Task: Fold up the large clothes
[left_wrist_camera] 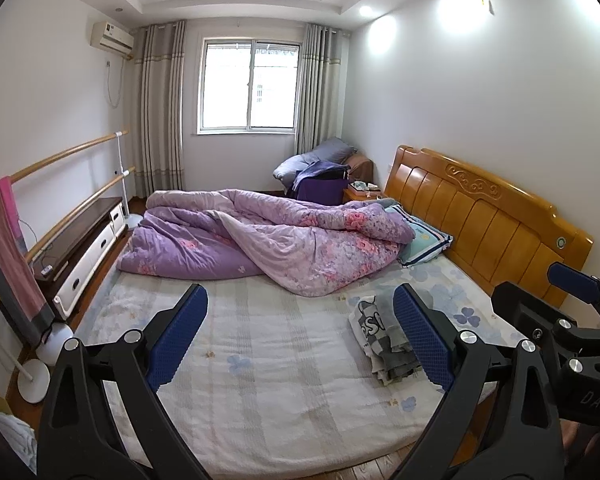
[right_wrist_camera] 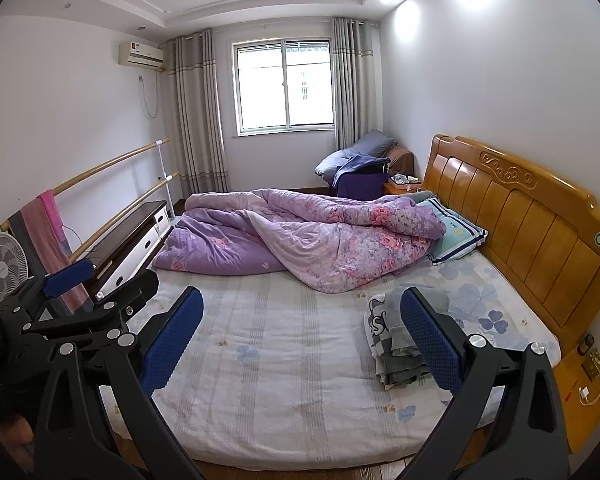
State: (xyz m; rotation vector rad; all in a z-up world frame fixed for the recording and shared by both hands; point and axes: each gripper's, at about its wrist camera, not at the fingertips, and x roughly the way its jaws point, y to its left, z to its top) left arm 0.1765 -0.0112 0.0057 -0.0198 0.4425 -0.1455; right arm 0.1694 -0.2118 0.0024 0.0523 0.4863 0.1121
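Both of ours are wide open right now, nothing in them: the left gripper (left_wrist_camera: 300, 344) and the right gripper (right_wrist_camera: 302, 344) hang side by side above the near edge of the bed (right_wrist_camera: 260, 360). The clothes (right_wrist_camera: 396, 344) sit ahead and off to the right, a small rumpled grey-and-white stack on the mattress near the headboard (right_wrist_camera: 540, 224), so we reckon the right one is nearer. The stack's long side runs roughly away from us. Soft, floppy cotton-looking fabric with printed letters on it. Past that, a puffy purple floral quilt (right_wrist_camera: 320, 240) is bunched across the far half.
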